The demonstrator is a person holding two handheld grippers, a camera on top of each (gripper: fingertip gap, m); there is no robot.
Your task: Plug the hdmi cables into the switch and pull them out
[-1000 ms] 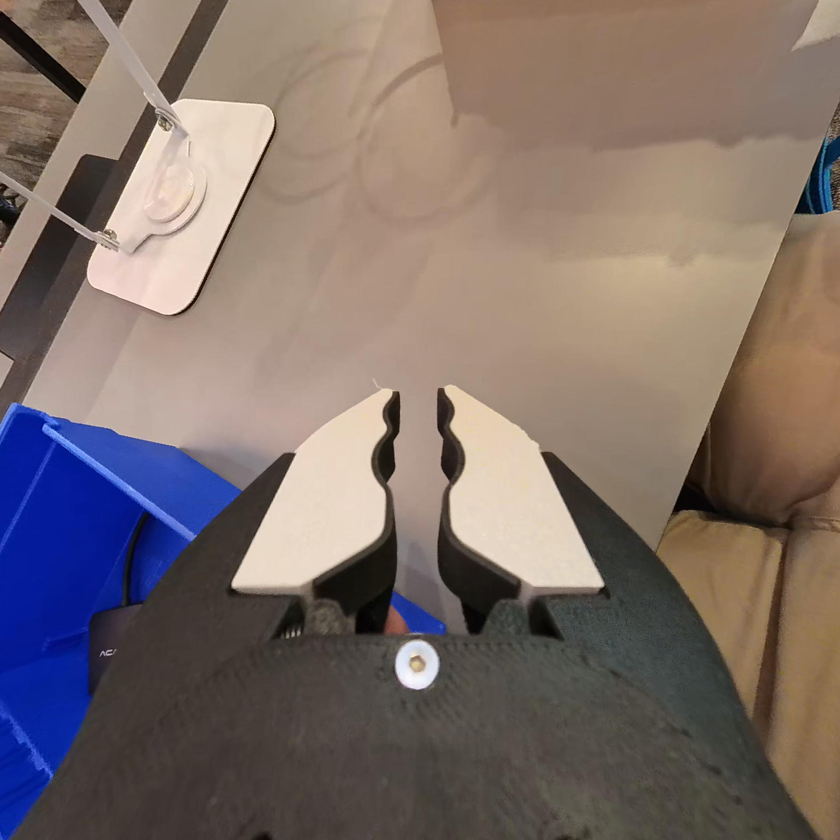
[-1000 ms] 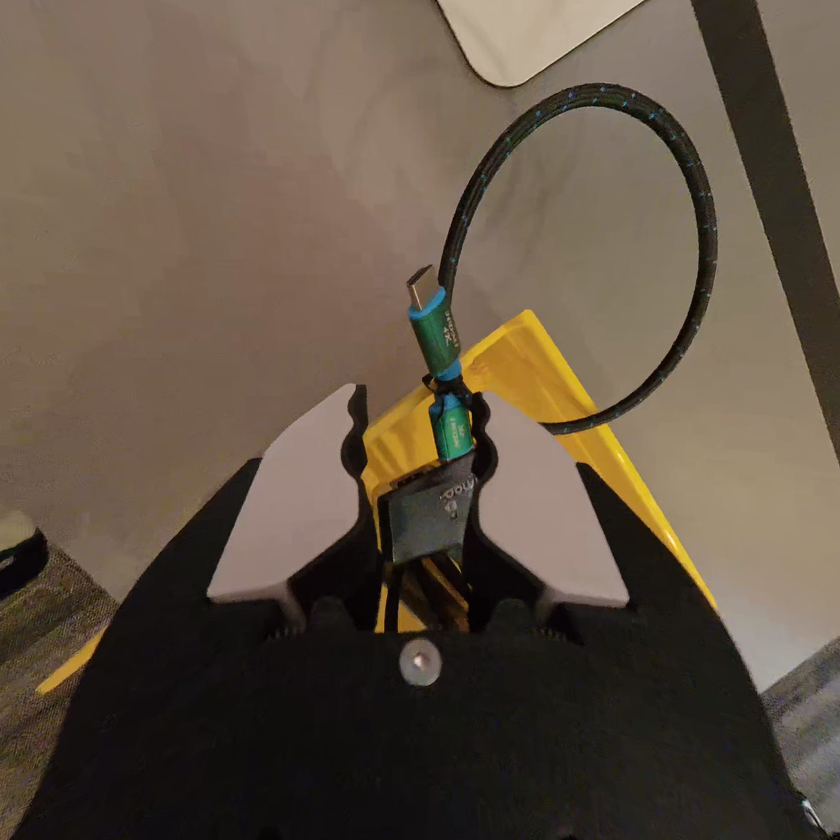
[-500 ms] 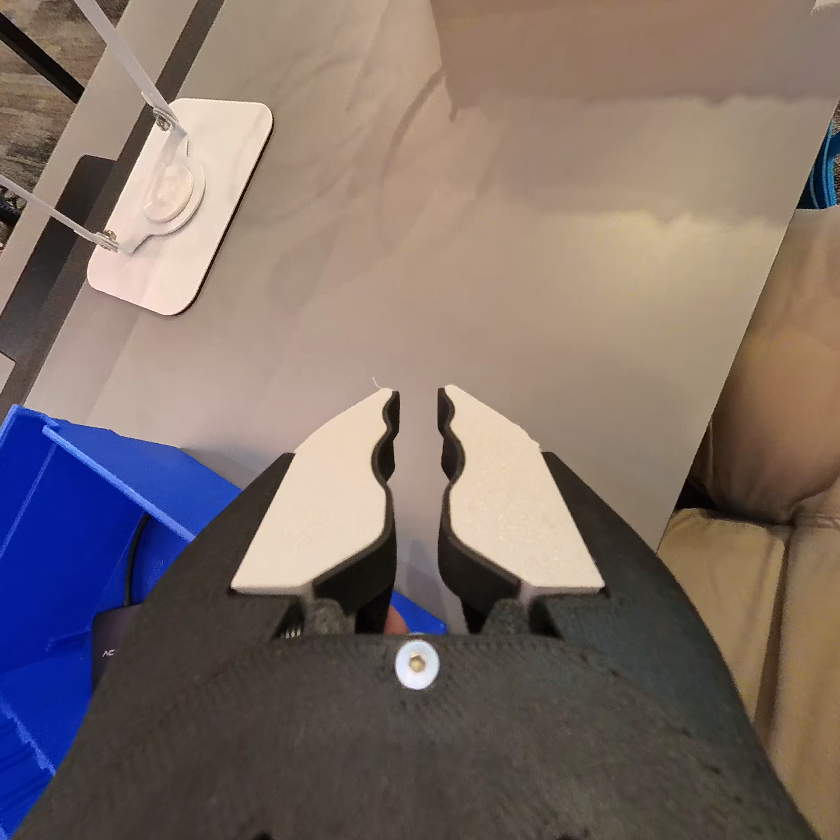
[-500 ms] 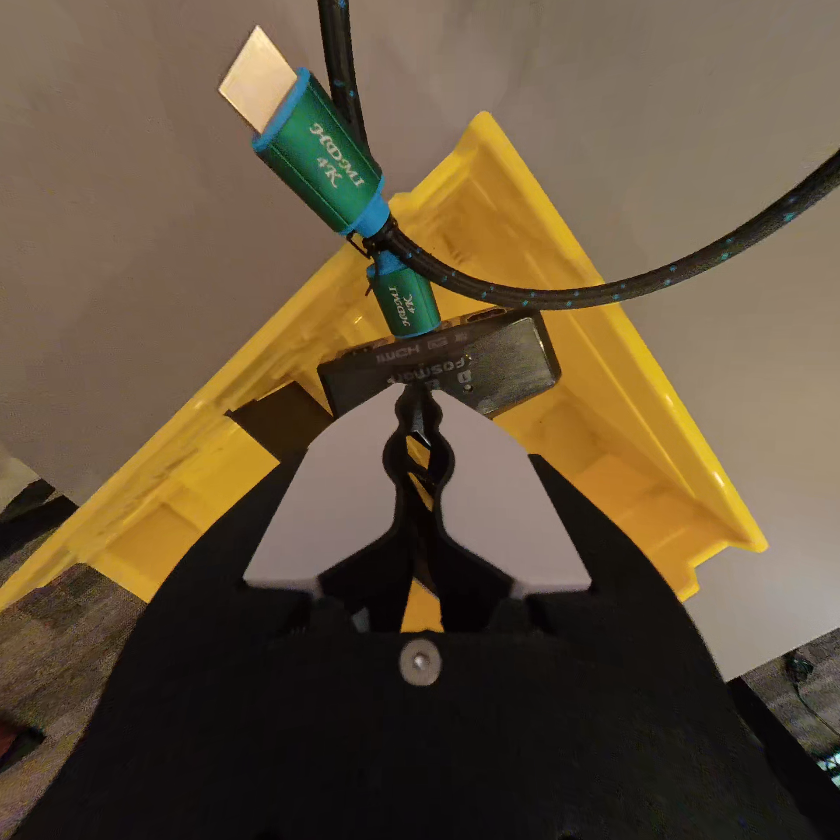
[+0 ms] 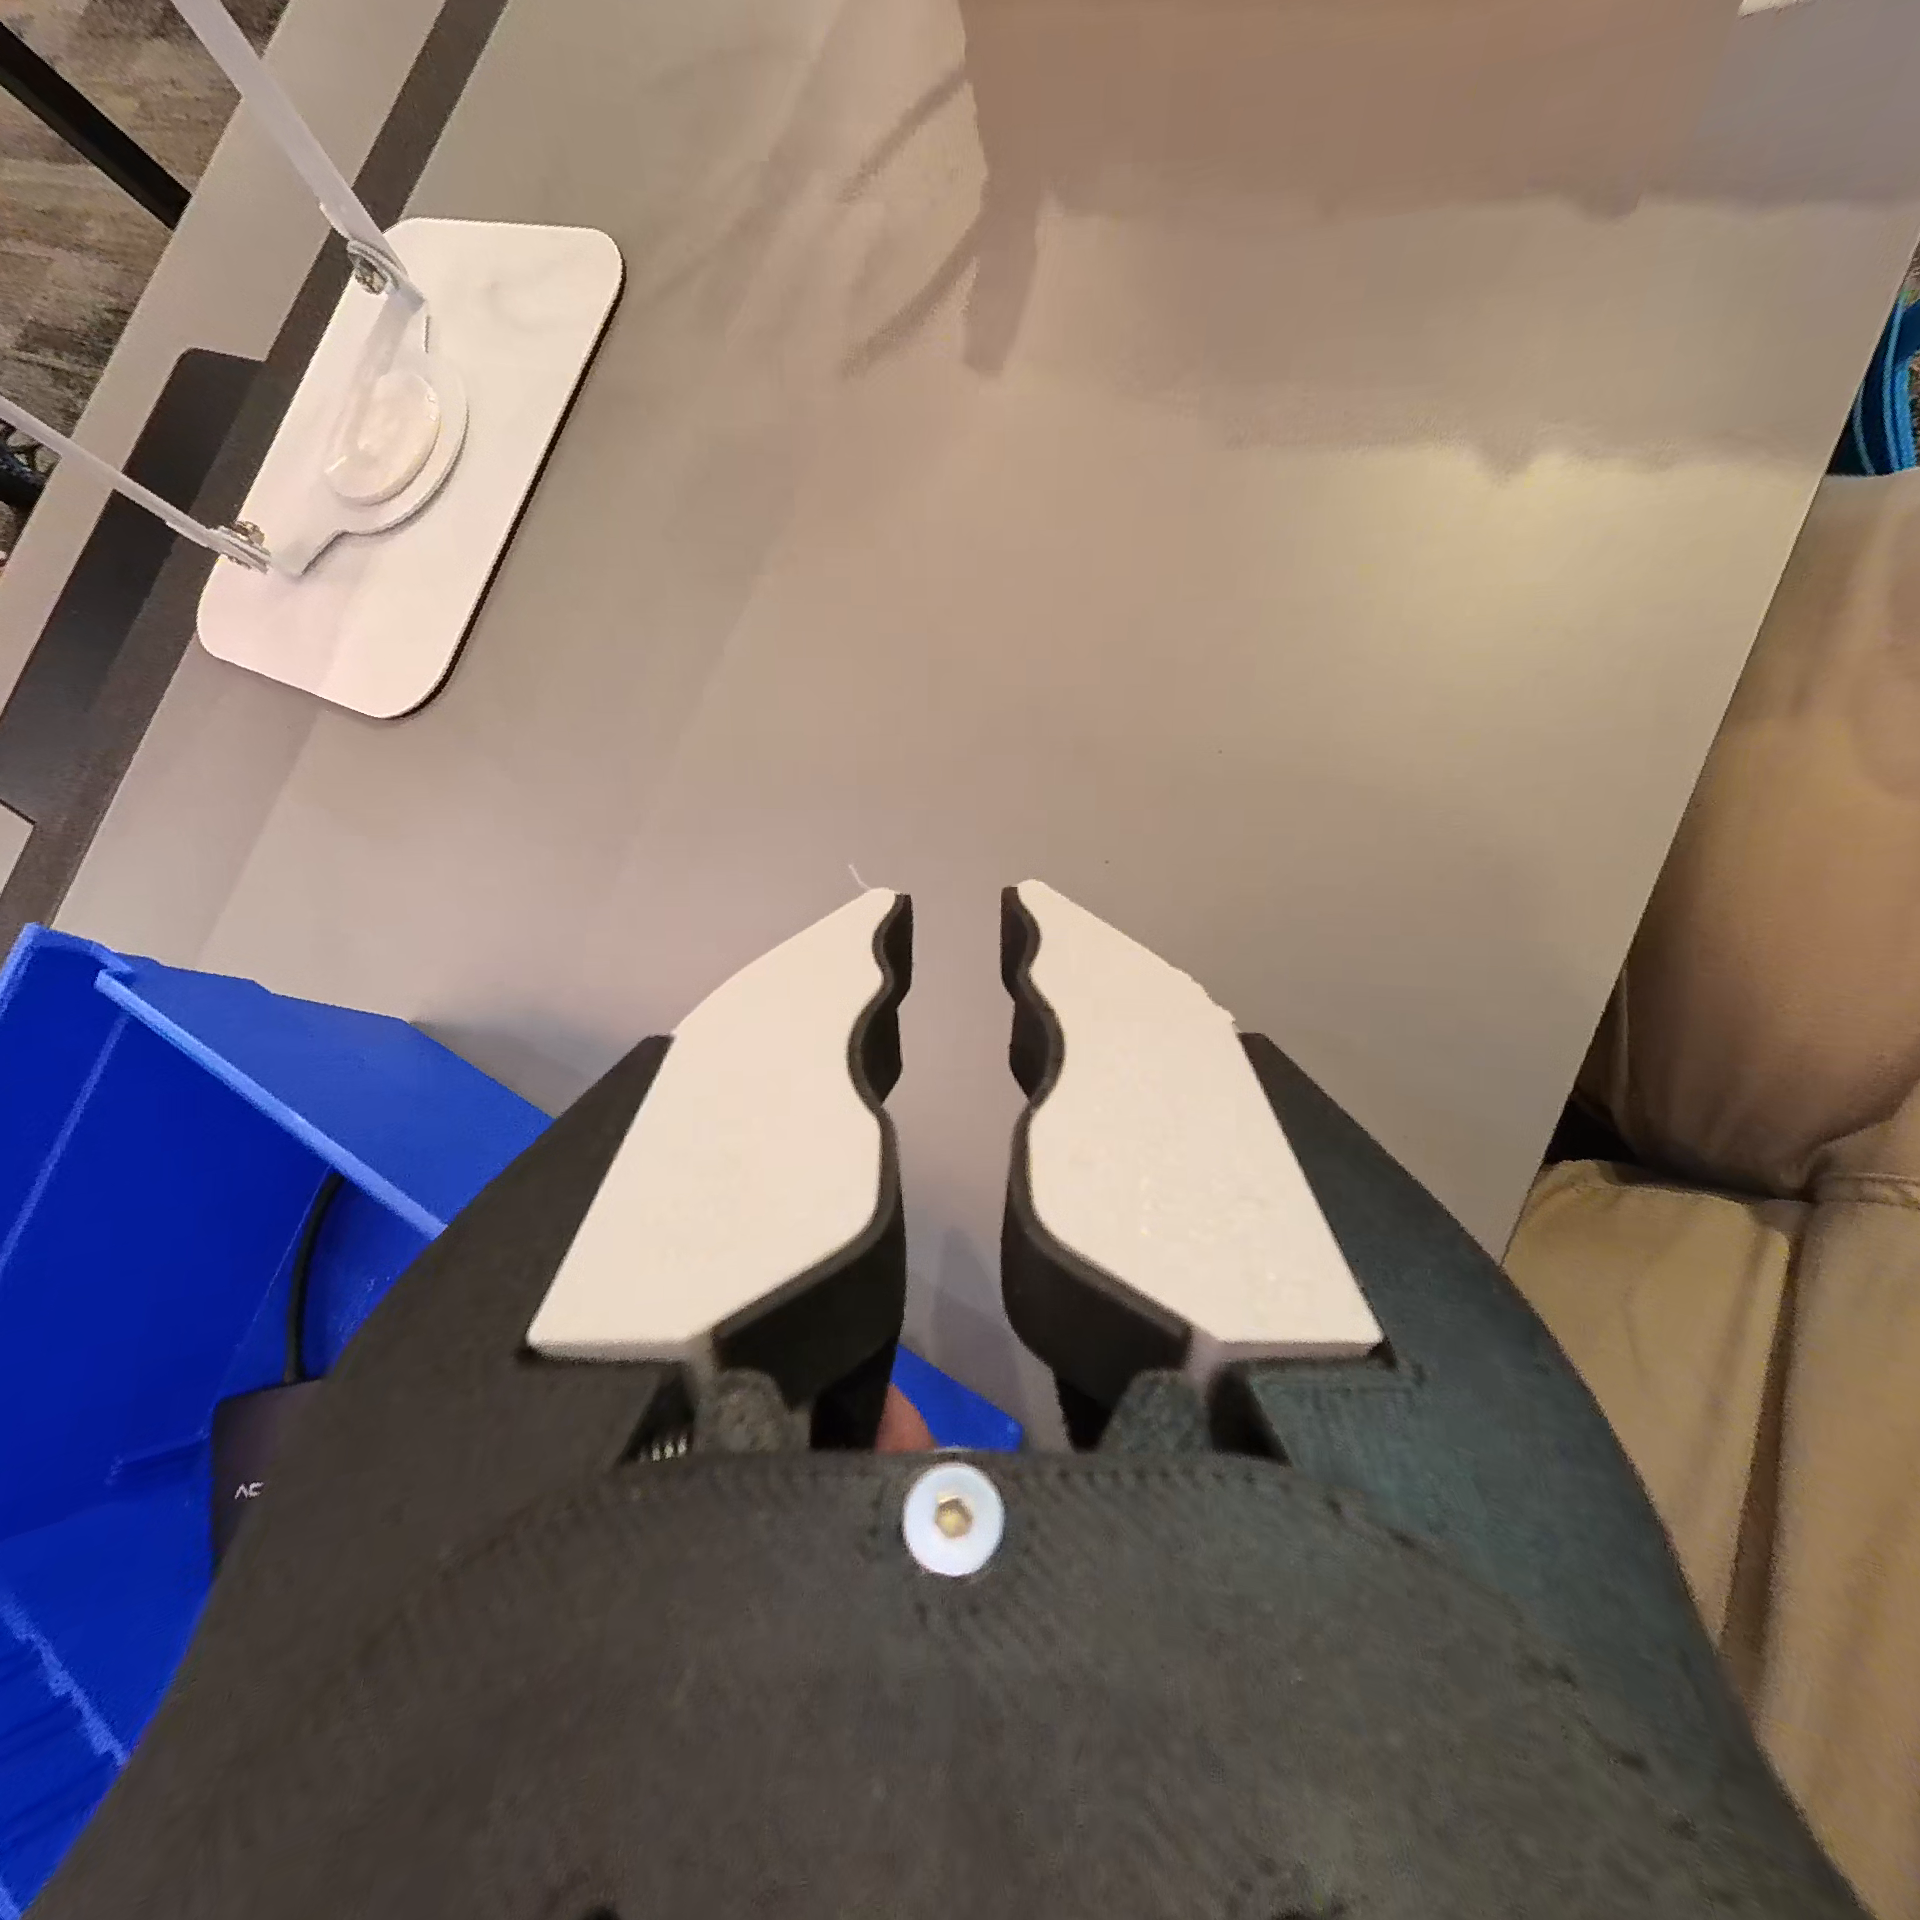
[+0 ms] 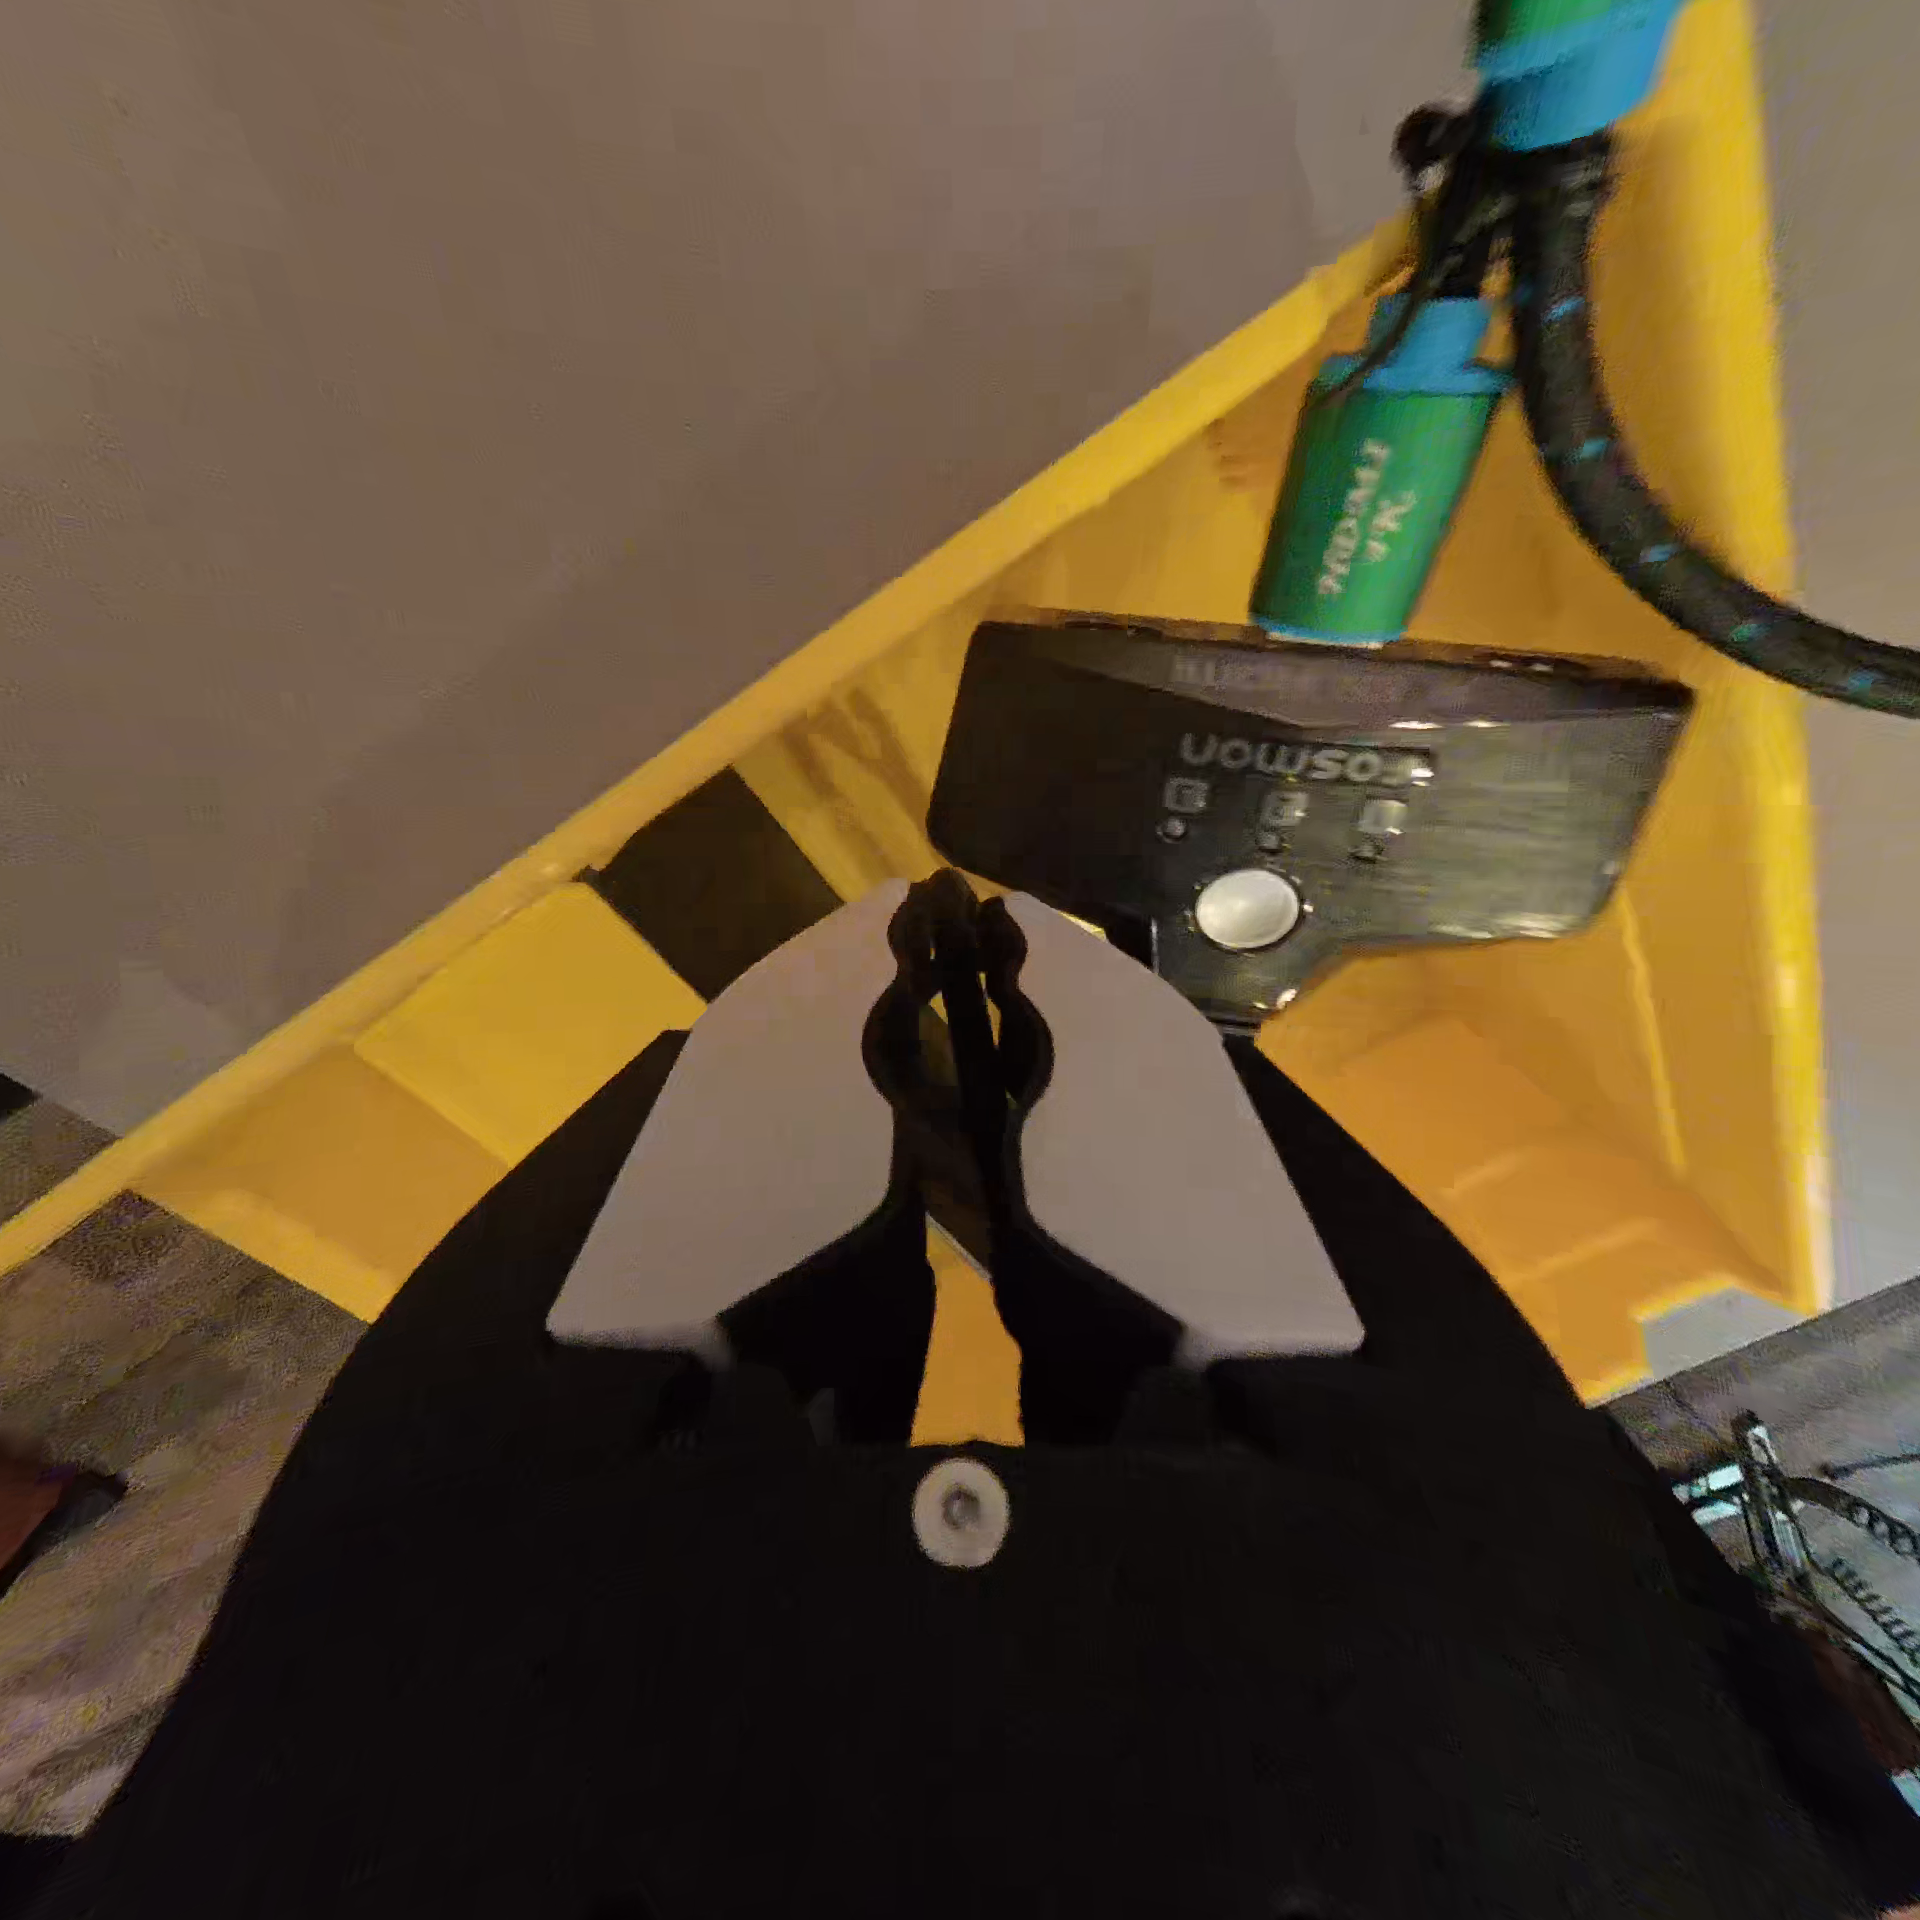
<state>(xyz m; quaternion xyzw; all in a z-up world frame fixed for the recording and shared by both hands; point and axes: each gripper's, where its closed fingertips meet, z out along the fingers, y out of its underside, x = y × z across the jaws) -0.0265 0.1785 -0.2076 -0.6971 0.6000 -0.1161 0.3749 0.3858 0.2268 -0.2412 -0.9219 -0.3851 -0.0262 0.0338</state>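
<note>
In the right wrist view, my right gripper (image 6: 951, 914) is shut on a thin black cord that runs from the black HDMI switch (image 6: 1299, 810). The switch sits just ahead and to the right of the fingertips, over the yellow bin (image 6: 1538, 1122). A green HDMI plug (image 6: 1361, 499) is seated in the switch's far edge. Its black braided cable (image 6: 1662, 582) loops off to the right, and a second green plug (image 6: 1558, 42) shows at the top edge. My left gripper (image 5: 956, 904) is slightly open and empty above the grey table (image 5: 1143, 623).
A blue bin (image 5: 156, 1247) at the lower left of the left wrist view holds a black device and a cord. A white lamp base (image 5: 416, 457) stands at the far left of the table. A beige sofa (image 5: 1745, 1143) borders the table's right edge. Carpet lies beyond the yellow bin.
My right fingers went from spread around the switch body to shut on its thin cord. The switch and plugs moved forward and right over the yellow bin. My left gripper has not moved.
</note>
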